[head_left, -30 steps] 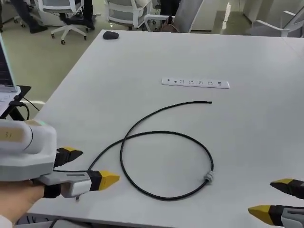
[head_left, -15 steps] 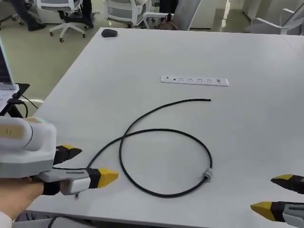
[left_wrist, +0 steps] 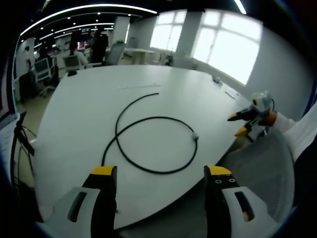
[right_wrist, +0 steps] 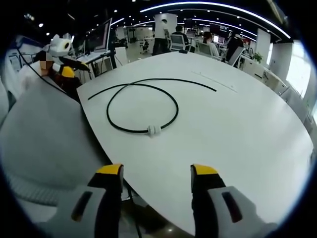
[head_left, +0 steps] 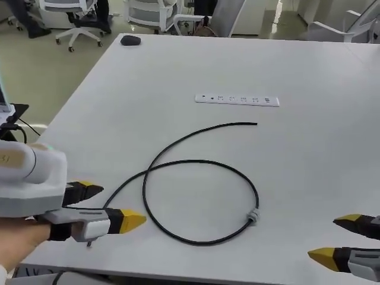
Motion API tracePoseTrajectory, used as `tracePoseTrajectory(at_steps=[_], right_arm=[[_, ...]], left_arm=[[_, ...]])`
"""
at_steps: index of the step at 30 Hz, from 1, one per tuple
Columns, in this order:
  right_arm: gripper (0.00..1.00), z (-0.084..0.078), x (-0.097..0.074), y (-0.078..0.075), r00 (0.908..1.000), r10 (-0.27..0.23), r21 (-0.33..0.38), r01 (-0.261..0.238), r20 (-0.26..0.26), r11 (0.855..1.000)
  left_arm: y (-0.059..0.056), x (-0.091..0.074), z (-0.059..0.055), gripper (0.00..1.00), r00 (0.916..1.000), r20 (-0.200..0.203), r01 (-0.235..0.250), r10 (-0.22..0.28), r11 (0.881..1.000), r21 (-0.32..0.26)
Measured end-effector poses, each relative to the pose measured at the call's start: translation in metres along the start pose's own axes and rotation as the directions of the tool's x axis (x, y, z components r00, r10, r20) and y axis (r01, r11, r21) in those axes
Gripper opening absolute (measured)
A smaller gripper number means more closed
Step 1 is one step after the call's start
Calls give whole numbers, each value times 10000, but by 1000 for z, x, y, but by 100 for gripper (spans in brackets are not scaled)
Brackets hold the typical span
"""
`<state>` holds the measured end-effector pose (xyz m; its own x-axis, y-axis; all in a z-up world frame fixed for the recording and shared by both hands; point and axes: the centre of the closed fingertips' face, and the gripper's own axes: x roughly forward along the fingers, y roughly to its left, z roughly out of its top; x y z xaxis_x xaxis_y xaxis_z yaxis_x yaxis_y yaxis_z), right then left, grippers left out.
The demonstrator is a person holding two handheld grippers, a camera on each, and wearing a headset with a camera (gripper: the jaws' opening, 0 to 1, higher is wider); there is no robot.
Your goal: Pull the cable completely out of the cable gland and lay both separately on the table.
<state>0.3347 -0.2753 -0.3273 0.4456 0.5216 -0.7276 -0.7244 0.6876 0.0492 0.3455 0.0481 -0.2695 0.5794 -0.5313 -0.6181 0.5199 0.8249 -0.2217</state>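
Observation:
A long black cable (head_left: 178,172) lies in a loop on the white table (head_left: 297,65), with a small grey cable gland (head_left: 252,215) threaded on it at the loop's near right side. The cable (left_wrist: 148,119) and gland (left_wrist: 195,135) lie ahead of my left gripper (left_wrist: 161,172), which is open and empty. In the head view that left gripper (head_left: 101,205) hovers at the table's near left edge, by the cable's near end. My right gripper (head_left: 341,238) stands open and empty at the near right corner, right of the gland (right_wrist: 153,130) and off the cable (right_wrist: 143,106).
A white power strip (head_left: 237,100) lies flat beyond the cable. A dark computer mouse (head_left: 130,40) sits at the far left corner. Office chairs (head_left: 148,12) stand past the far edge. A laptop stand with wires (head_left: 12,119) is at the left, off the table.
The head camera has shifted a little, so the whole scene sits slightly lower and to the left. Both grippers hold about the same places, open. The cable has not moved.

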Motion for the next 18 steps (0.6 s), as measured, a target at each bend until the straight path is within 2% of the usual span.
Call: tracePoseTrajectory(at_steps=[1,5,9,14,18], right_arm=[[57,0,0,0,10000,10,43,-10,22,10000],[56,3,-1,1,9996,27,325,-36,281,9995],[56,6,-1,2,9990,22,466,-43,442,9989],[55,4,-2,3,9990,21,501,-44,450,9987],[55,0,-4,4,9989,-18,599,-10,458,9982]], left_arm=[[-4,2,1,72,10000,-29,67,-67,10000,37],[-32,14,5,71,9960,-372,831,-813,9952,516],[-50,29,7,71,9890,-662,1374,-1323,9872,810],[-62,45,17,70,9830,-772,1727,-1665,9815,824],[-73,61,30,69,9801,-588,1932,-1897,9792,618]])
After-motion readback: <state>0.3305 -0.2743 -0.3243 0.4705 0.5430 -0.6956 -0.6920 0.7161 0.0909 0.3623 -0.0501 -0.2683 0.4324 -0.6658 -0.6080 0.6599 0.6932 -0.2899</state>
